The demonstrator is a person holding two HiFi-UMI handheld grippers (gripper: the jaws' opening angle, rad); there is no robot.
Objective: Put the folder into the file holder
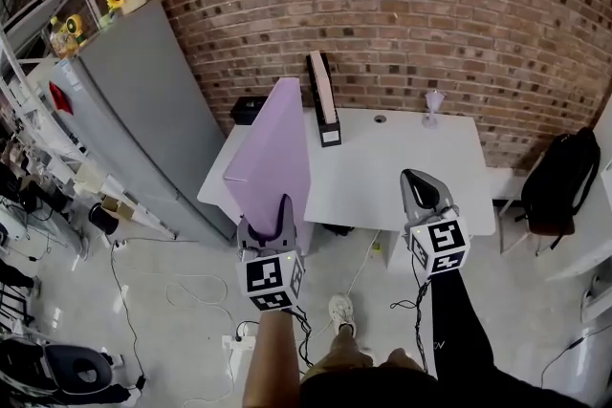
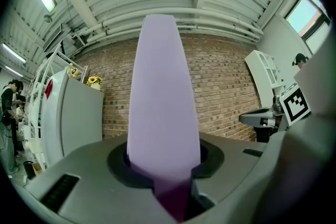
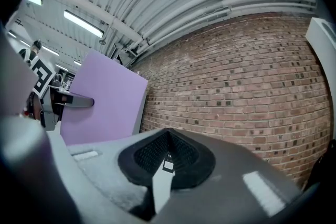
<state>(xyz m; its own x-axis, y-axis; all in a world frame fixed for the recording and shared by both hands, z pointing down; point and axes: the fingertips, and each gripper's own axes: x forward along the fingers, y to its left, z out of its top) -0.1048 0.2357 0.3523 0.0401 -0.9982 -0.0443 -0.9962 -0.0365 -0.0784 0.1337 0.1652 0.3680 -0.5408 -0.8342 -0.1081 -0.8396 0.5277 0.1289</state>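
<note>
Starting at the left gripper (image 1: 277, 217): its jaws are clamped on the near bottom edge of the lilac folder (image 1: 273, 143), as the left gripper view shows pretty clearly. The folder is held up in the air, standing on edge like a sail, at the near-left corner of the white table (image 1: 411, 167). It isn't resting on anything. Its long axis is pointed up and slightly away, and its flat faces are turned left and right, so only the thin edge is seen from the gripper.

The right gripper (image 1: 417, 179) is pinched together with nothing in it, and it's hung over the near edge of the table, well right of the folder.

Now the bit that matters. The black file holder (image 1: 325, 105) is parked on the far-left part of the table, close to the brick wall. From the folder it lies farther away and a little to the right. Its long axis is run near-to-far with the slot open on top, so the folder's plane looks roughly lined up with it already. Both grippers look about equally near the holder, but the job is clearly the left hand's. The folder probably needs to be carried forward, nudged right, then lowered edge-first into the slot.
</note>
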